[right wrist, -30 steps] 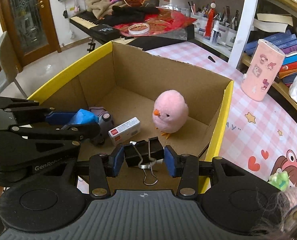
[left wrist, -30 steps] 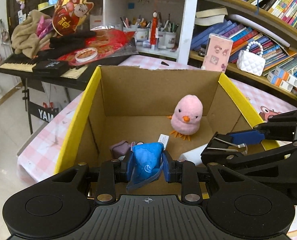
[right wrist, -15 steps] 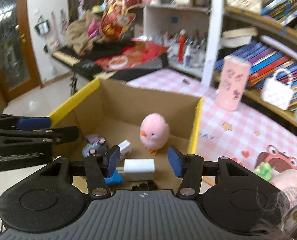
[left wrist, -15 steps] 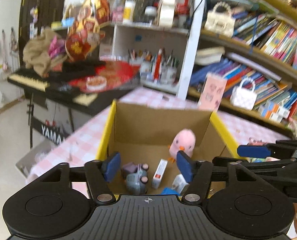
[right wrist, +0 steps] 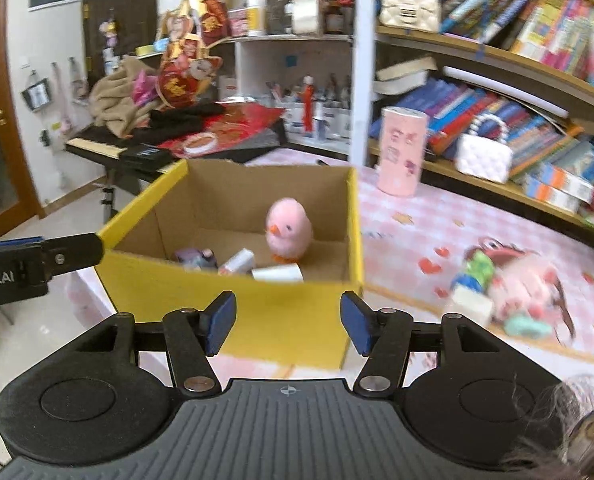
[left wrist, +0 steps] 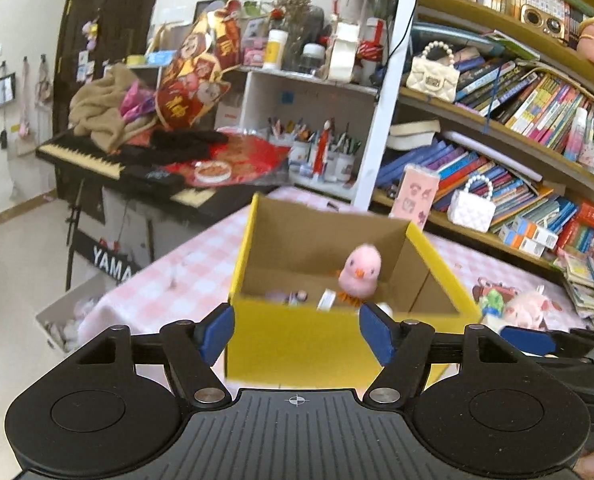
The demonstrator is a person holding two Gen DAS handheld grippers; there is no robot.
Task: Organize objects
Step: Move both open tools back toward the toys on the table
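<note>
Both the left gripper point(left wrist: 295, 334) and right gripper point(right wrist: 285, 322) have just been opening, nothing between their jaws. Beyond stands the yellow-rimmed cardboard box point(right wrist: 233, 304); right of it, nearer the right gripper, lies a plush toy pile point(right wrist: 513, 280).

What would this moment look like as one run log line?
left hand-held gripper: open, empty | right hand-held gripper: open, empty | both jaws just opening | box: holds pink chick | outside: pink plush
</note>
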